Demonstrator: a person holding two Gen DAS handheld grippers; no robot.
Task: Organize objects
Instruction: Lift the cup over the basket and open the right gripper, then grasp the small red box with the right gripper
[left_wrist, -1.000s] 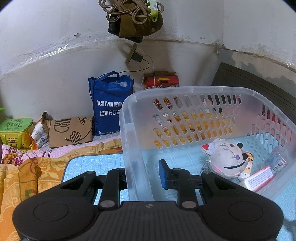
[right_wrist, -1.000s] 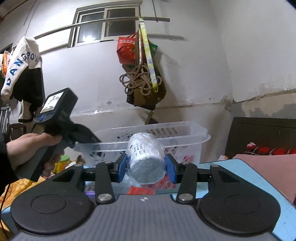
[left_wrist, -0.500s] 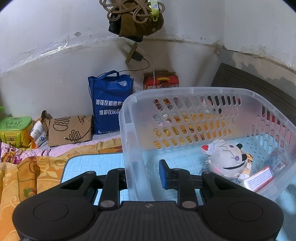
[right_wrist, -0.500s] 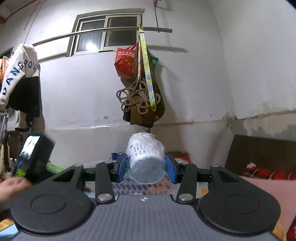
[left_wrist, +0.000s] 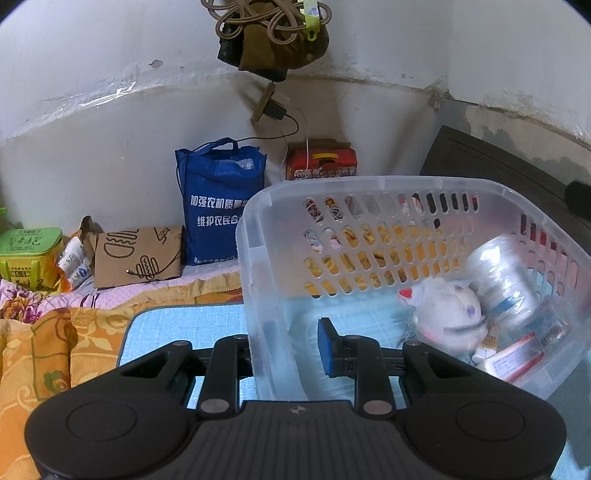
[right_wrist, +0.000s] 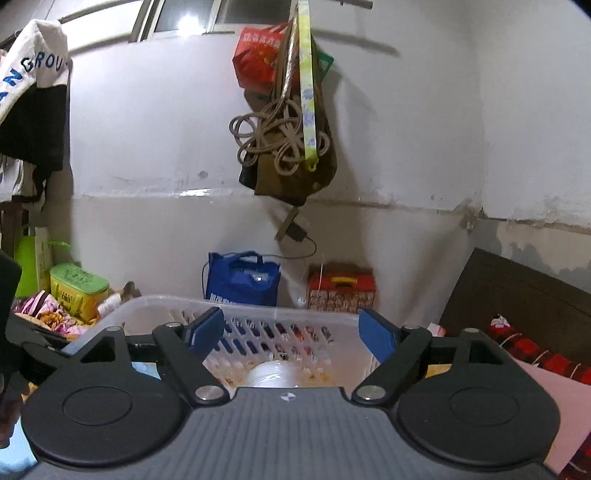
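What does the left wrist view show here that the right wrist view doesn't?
Left wrist only: the basket's contents, a plastic-wrapped bottle blurred beside the plush toy and a red-and-white tube, with the left gripper straddling the basket wall. Right wrist only: the right gripper open and empty above the basket, plus the window and hanging jacket. Both: the clear basket, the blue bag and the red box.

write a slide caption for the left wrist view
Left gripper straddles the basket wall as a bottle lands beside the plush.
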